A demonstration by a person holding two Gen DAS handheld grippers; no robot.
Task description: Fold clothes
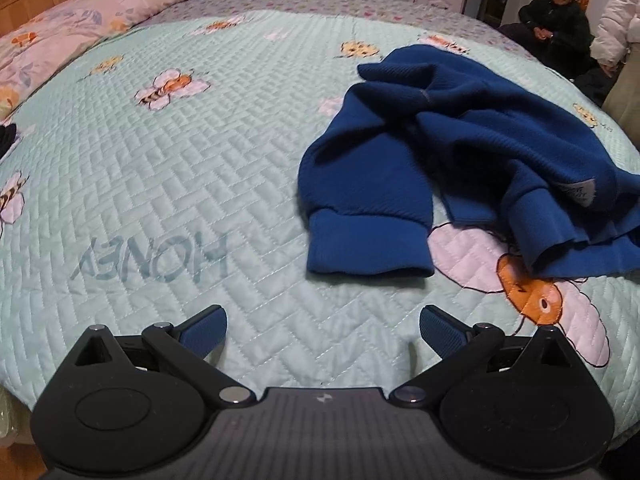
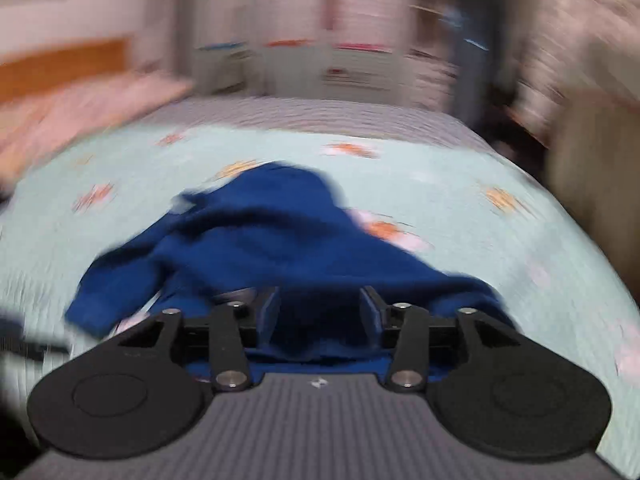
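L gripper (image 1: 323,326) spread, over quilt (image 1: 160,184) | R gripper (image 2: 320,308) pinching blue sweater (image 2: 280,236) (blurry)

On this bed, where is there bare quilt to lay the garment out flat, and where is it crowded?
Free: the wide stretch of quilt between the pillow on the left and the blue sweater, including the HONEY lettering ahead of the open left gripper. Crowded: the right side, where the rumpled sweater sprawls and the right gripper sits among its folds.
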